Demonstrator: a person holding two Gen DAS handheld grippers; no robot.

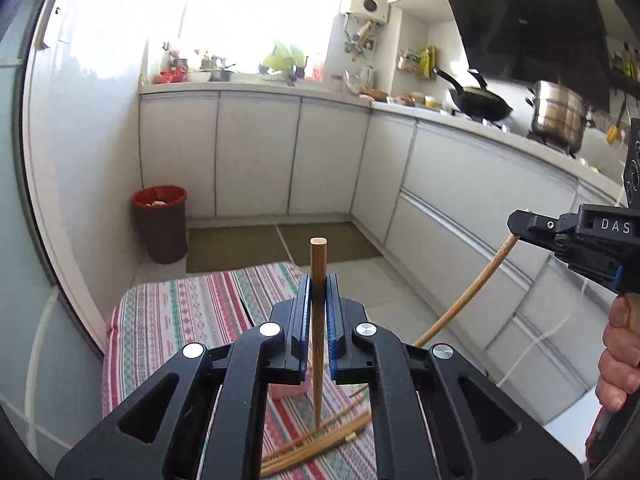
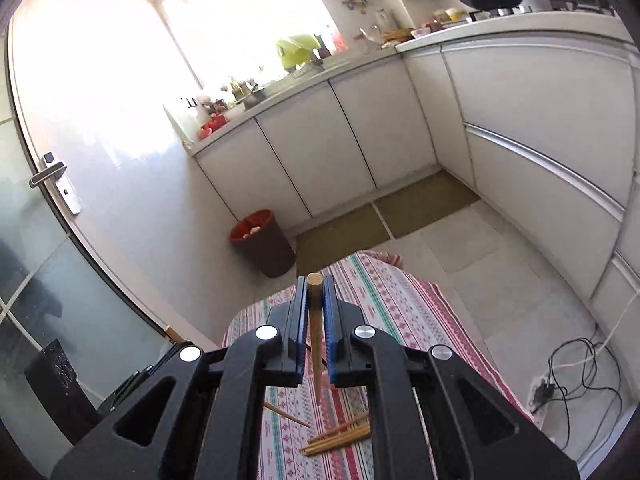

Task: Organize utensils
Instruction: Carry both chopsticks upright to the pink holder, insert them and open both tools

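Right, both clamped: left hand-held gripper point(image 1: 319, 292) pinches one chopstick point(image 1: 319, 344) upright, and right hand-held gripper point(image 2: 315, 300) pinches another chopstick point(image 2: 316, 344), each held well above the table point(image 2: 400, 304). Probably pairing them up. Loose pile point(image 2: 340, 436) lies on the cloth below.

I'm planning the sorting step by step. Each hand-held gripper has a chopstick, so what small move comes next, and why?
Probably bring the two held chopsticks side by side as a pair. The left hand-held gripper is shut on one chopstick, the right hand-held gripper on another chopstick, both lifted clear of the loose chopsticks on the striped cloth.
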